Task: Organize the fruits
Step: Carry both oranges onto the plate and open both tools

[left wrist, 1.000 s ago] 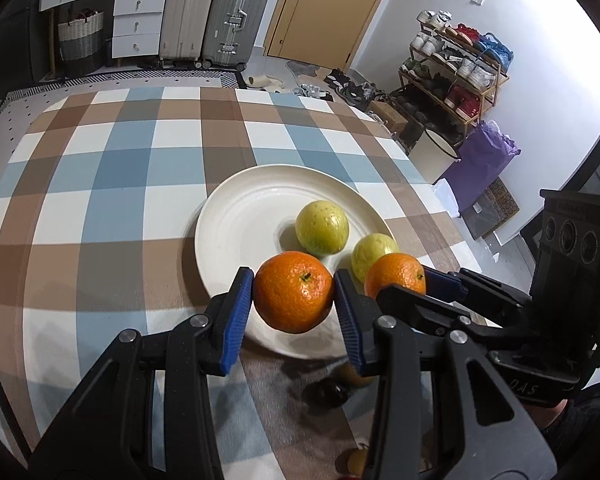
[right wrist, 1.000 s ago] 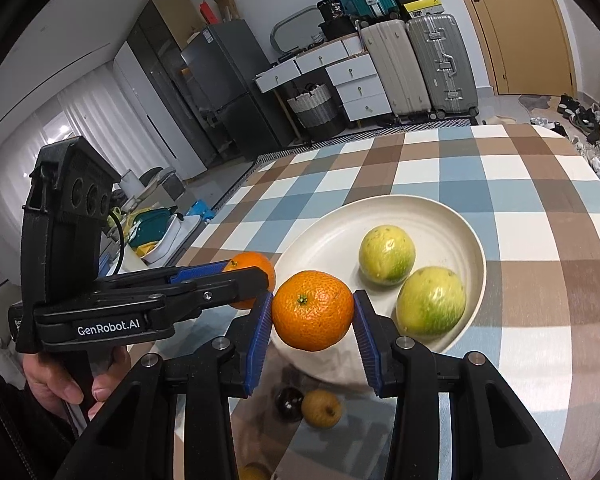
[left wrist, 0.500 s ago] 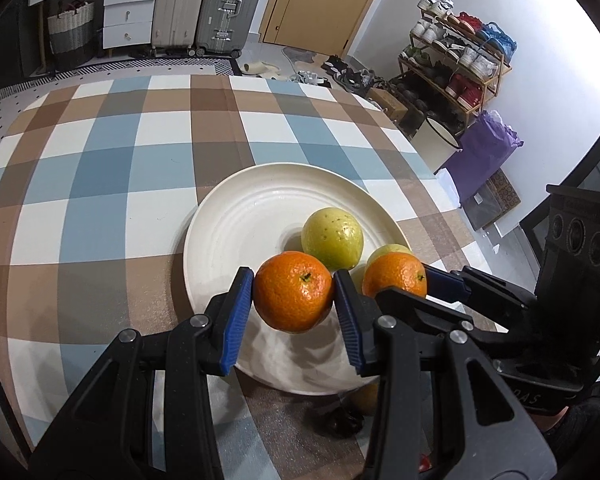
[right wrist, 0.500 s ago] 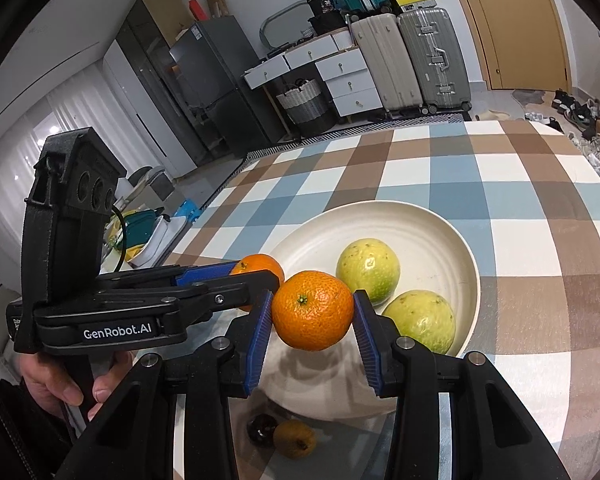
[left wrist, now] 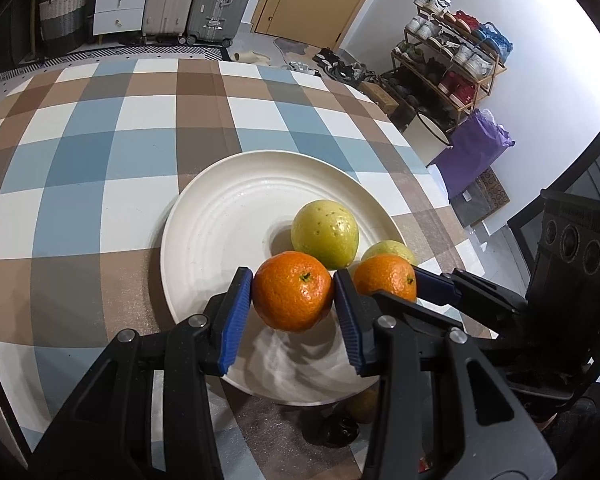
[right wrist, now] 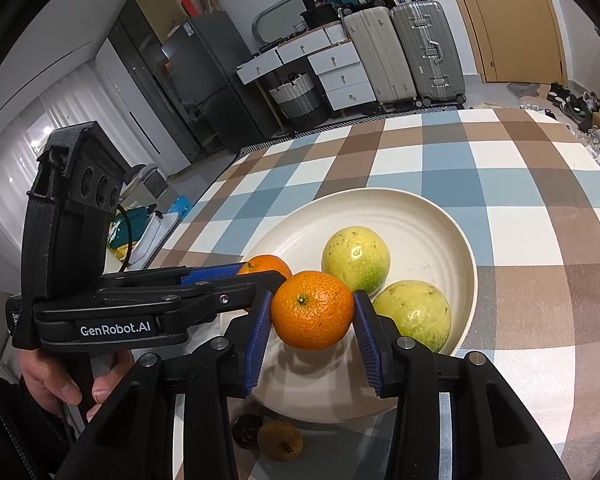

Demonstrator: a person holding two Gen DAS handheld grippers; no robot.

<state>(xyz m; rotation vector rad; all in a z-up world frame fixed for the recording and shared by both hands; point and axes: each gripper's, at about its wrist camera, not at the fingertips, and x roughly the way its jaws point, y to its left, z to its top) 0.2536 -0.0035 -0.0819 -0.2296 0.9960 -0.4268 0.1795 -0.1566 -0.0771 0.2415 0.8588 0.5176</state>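
Step in hand: set both carried oranges down on the plate (left wrist: 204, 216) without disturbing the fruit already there. Lower each gripper until its fruit rests on the plate floor before releasing; a drop from height is likely to send a round fruit rolling toward the rim. Release one at a time, since the two tools sit just beside each other over the plate's near edge, and aim for the bare area toward the left rim (the right side is already occupied).

Left gripper (left wrist: 294, 300): jaws partly closed, the blue pads clamped on either side of the left orange (left wrist: 292, 290), which hangs above the near part of the plate. Its shadow falls on the plate floor below.

Right gripper (right wrist: 312, 316): jaws likewise partly closed, pads gripping the right orange (right wrist: 312, 310) above the plate's near edge. A hand (right wrist: 56, 384) grips the handle of the left tool in this view.

Further in, two yellow-green fruits (right wrist: 356, 256) lie on the plate toward its right rim, close together.

The plate stands near the near edge of the checked tablecloth (left wrist: 100, 128). Two small dark fruits (right wrist: 276, 438) lie on the cloth just short of the plate's near rim.
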